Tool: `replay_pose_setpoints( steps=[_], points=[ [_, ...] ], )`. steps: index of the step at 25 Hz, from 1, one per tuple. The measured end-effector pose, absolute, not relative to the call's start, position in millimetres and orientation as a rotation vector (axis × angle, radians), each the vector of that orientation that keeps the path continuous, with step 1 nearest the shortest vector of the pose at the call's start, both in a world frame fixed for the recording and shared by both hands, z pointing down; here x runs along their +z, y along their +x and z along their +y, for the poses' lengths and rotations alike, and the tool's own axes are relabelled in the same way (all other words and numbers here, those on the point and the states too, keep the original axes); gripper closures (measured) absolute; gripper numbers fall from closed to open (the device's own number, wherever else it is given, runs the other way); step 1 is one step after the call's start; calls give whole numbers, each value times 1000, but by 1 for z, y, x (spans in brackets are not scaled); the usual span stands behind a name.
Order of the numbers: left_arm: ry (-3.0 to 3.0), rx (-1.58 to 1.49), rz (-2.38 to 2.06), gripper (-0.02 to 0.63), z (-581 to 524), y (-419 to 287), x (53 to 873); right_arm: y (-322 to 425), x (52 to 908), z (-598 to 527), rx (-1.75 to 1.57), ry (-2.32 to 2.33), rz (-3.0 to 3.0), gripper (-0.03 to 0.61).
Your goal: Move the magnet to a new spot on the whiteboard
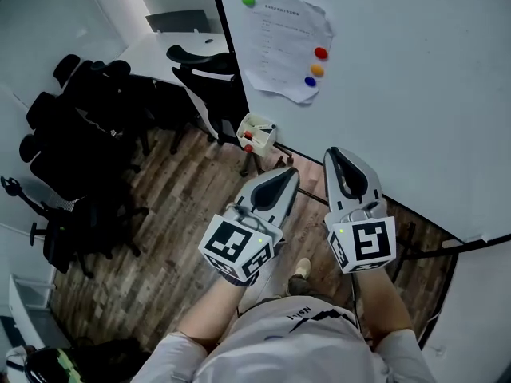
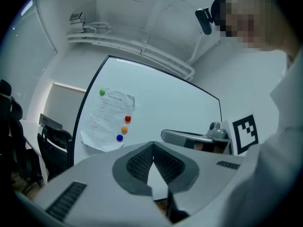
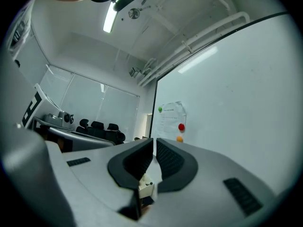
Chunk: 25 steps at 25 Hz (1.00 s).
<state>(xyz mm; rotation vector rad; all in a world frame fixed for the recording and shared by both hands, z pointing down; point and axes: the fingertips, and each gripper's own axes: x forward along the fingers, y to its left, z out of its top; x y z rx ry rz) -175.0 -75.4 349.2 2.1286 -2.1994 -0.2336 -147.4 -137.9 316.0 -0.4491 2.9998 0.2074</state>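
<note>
Round magnets, green [image 1: 248, 0], red [image 1: 321, 53], orange [image 1: 317, 69] and blue [image 1: 310, 81], pin a crumpled paper sheet [image 1: 279, 38] to the whiteboard [image 1: 415, 94]. Probably light, hard, slick domes: pinch across the rim, then peel sideways. Left hand-held gripper [image 1: 289, 172] and right hand-held gripper [image 1: 335, 153] are both pressed together, empty and well apart from the magnets.

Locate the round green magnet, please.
Head view, upper left: the round green magnet sits on the top-left corner of the white paper sheet, on the whiteboard.

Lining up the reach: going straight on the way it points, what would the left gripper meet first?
Probably the bare whiteboard, right of the paper. Nothing nearer shows ahead of the left gripper, though depth is unclear.
</note>
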Motion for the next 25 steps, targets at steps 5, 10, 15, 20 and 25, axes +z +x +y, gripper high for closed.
replay_pose_setpoints(
  steps=[5,10,15,20,25],
  points=[
    [2109,-235,-2244,603,-110,-206,340,-177,302,-175,322,-454,2971,563],
    [2096,-202,-2262,603,-134,-232,338,-204,294,-198,379,-517,2948,513],
    [2135,-216,-2219,603,-150,-257,333,-233,294,-215,602,-687,2943,495],
    [2247,-234,-2121,603,-166,-292,329,-264,288,-240,730,-908,2912,476],
    [2354,-242,-2015,603,-179,-324,321,-290,279,-262,783,-1113,2874,454]
  ],
)
